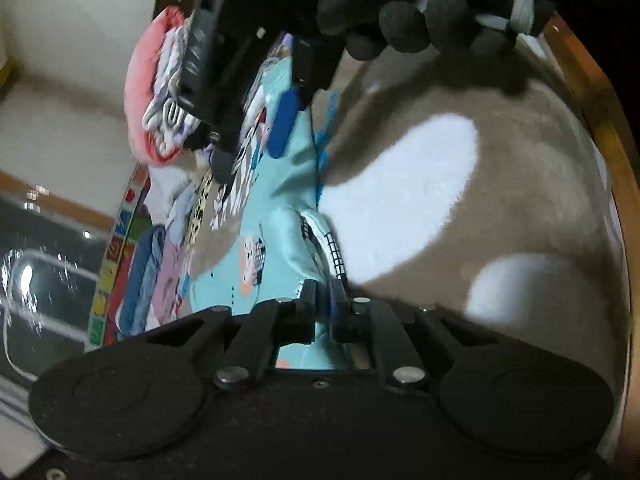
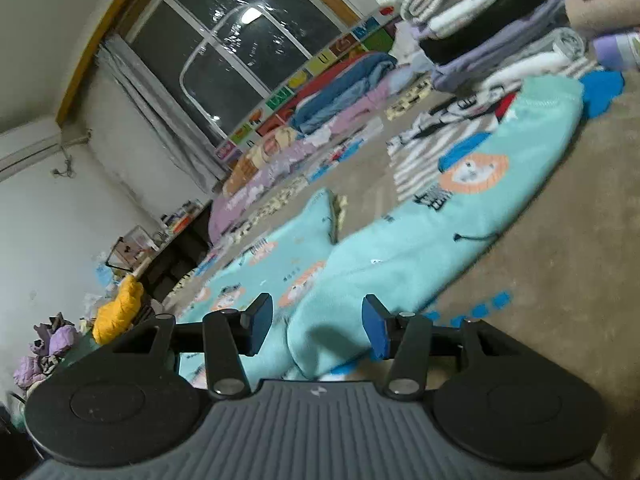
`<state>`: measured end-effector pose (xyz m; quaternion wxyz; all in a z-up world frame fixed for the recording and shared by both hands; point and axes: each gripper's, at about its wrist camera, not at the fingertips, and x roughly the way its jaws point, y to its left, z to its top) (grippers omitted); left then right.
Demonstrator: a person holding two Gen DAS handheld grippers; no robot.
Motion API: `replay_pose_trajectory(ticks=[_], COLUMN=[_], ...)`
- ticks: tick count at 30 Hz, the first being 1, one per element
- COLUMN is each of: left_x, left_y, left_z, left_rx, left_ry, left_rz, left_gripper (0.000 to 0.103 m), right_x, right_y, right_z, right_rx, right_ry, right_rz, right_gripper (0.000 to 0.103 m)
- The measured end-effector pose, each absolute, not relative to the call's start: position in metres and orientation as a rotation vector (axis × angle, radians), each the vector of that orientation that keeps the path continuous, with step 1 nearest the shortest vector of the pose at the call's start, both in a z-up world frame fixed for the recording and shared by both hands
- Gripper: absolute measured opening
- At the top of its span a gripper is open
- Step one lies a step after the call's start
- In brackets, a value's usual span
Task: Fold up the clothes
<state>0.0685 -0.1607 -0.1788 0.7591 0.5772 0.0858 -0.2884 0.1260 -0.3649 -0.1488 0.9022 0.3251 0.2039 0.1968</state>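
Observation:
A teal children's garment with lion prints (image 2: 420, 216) lies spread on a beige blanket (image 2: 560, 264). My left gripper (image 1: 322, 300) is shut on a fold of the teal garment (image 1: 280, 232) and holds it. My right gripper (image 2: 316, 326) is open, its blue pads (image 2: 376, 332) on either side of a raised teal fold near the garment's edge. The right gripper also shows in the left wrist view (image 1: 256, 132), held by a black-gloved hand (image 1: 400, 20) over the far part of the garment.
Folded and piled clothes (image 2: 480, 24) lie at the back. A row of colourful blankets (image 2: 340, 88) runs along a letter-print border under a window (image 2: 240, 52). A wooden edge (image 1: 612, 152) bounds the beige blanket. Clutter and a yellow jacket (image 2: 118, 312) are at far left.

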Motion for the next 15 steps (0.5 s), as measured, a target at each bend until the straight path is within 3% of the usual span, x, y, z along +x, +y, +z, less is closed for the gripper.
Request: replay_pose_trajectory(ticks=[4, 5, 8, 15], left_x=[0.062, 0.060, 0.058, 0.051], left_y=[-0.163, -0.161, -0.151, -0.128], left_z=[-0.190, -0.192, -0.186, -0.162], left_rx=[1.318, 1.320, 1.241, 1.008], left_ry=[0.135, 0.125, 0.161, 0.316], left_rz=[-0.604, -0.601, -0.593, -0.568], left_gripper=[0.004, 0.004, 0.005, 0.010], right_x=[0.124, 0.125, 0.132, 0.115], right_y=[-0.345, -0.336, -0.309, -0.324], right_z=[-0.139, -0.138, -0.146, -0.142], right_rx=[0.539, 0.479, 0.234, 0.255], right_ry=[0.407, 0.427, 0.590, 0.625], right_rz=[0.468, 0.474, 0.404, 0.390], right_gripper=[0.049, 0.045, 0.037, 0.041])
